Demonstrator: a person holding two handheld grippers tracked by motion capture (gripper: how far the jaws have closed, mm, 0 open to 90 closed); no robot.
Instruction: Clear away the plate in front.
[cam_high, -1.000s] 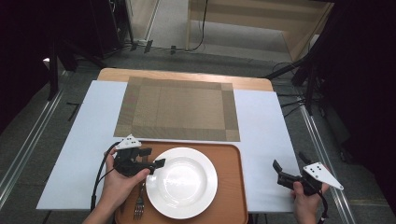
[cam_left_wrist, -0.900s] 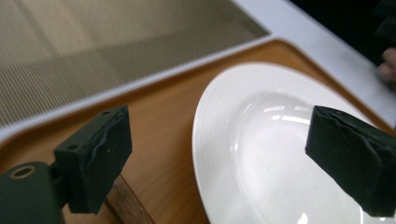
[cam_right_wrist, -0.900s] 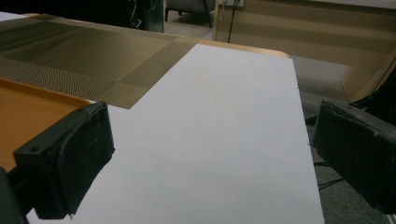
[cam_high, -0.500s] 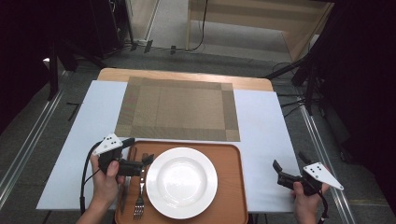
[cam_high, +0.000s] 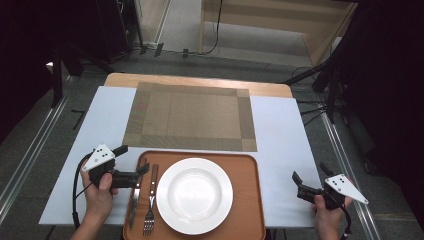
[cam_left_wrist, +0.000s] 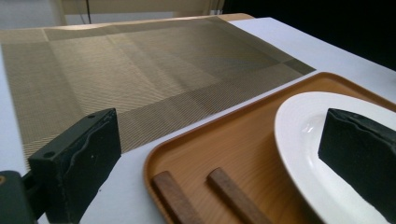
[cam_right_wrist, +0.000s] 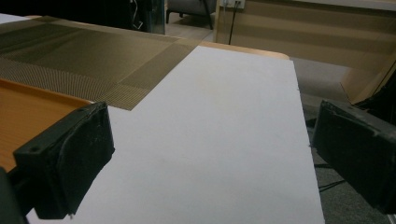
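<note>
In the high view, the left claw (cam_high: 134, 161) sits at the left edge of the brown tray (cam_high: 247, 200), and its jaws have just been opening, with nothing between them. They stand wide apart, one tip just over the knife (cam_high: 136, 192). The knife lies on the tray, right beside the fork (cam_high: 150, 200), and the fork lies just left of the white plate (cam_high: 194, 195). The woven mat (cam_high: 190, 116) lies behind the tray on the white worktop (cam_high: 285, 145). The right claw (cam_high: 309, 181) is off by the right edge of the worktop, well apart from the tray, with its jaws apart and empty. In the left gripper view, the two black jaws stand far apart, and between them you see the tray (cam_left_wrist: 243, 140), two wooden handles (cam_left_wrist: 205, 196) and the rim of the plate (cam_left_wrist: 299, 154). In the right gripper view, the jaws are wide apart over the bare worktop (cam_right_wrist: 219, 140), with a corner of the mat (cam_right_wrist: 93, 60) and of the tray (cam_right_wrist: 28, 107) at the left.
</note>
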